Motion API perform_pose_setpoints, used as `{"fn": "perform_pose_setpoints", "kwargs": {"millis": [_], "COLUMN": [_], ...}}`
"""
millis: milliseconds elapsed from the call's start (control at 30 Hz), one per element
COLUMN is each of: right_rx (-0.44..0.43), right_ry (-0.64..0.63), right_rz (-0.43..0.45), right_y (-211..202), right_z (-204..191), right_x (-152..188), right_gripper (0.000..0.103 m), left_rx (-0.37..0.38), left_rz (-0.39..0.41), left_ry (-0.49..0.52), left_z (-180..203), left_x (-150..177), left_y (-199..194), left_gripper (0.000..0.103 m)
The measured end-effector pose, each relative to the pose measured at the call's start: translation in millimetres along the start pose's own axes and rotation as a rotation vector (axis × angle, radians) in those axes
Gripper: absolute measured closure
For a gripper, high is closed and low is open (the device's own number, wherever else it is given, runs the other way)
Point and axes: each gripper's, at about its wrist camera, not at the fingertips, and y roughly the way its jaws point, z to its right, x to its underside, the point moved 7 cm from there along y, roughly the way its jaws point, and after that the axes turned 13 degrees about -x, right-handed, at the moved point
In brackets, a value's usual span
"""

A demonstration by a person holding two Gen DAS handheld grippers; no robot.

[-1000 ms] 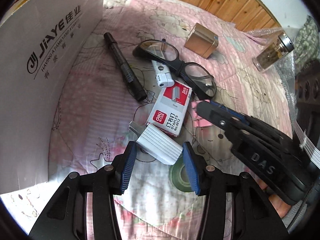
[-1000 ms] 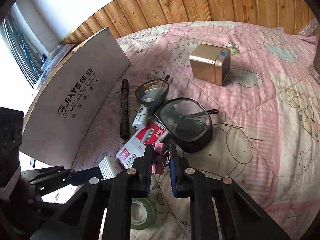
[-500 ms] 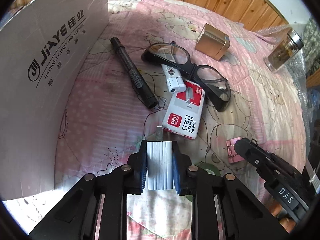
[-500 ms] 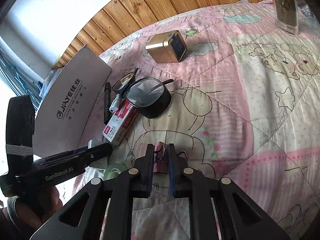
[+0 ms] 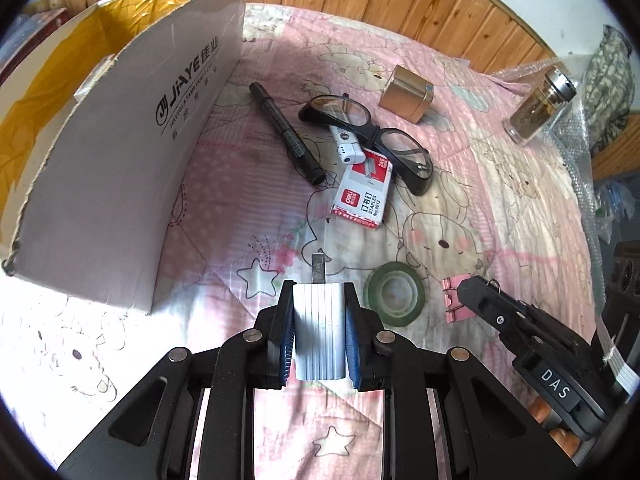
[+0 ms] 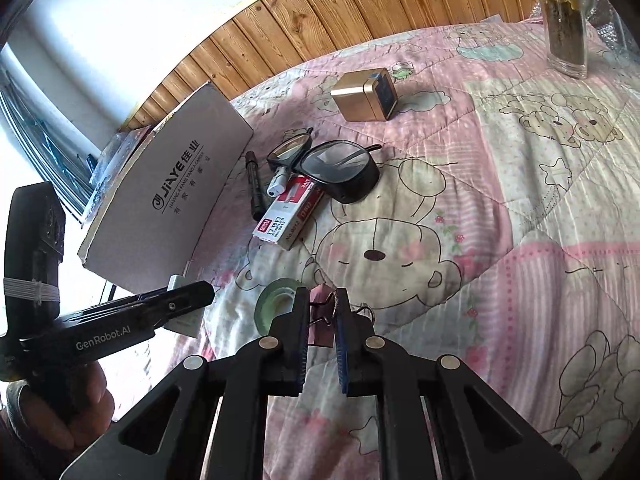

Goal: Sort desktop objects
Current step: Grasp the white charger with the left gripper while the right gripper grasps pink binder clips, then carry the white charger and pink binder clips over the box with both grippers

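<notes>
Left wrist view: left hand-held gripper [image 5: 320,336] clamped around white charger [image 5: 319,330].

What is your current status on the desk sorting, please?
Left gripper shut on white charger. Right gripper shut on pink binder clip. Nothing blocking.

both wrist views close, angled down over the quilt [image 5: 500,208], sharing the glasses [image 5: 372,136] [image 6: 340,164]
</notes>
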Motion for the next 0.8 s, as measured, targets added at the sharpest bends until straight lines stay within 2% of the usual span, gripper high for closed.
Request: {"fn": "perform_pose_setpoints", "kwargs": {"millis": [500, 800], "right_rx": [0.020, 0.025], "right_ry": [-0.062, -0.143], "right_rz": [-0.004, -0.013], "right_y": [-18.9, -24.0], "right_z": [-61.6, -112.0], "right_x": [43.3, 60.4], "right_gripper": [0.090, 0.090], "left_rx": [0.042, 0.096], "left_rz": [0.110, 0.170], "left_ry": [0.042, -0.004], "left_z": [-21.0, -47.5], "left_x": [40.6, 54.3], "left_y": [-66.3, -98.9], "left_gripper": [0.081, 0.081]}}
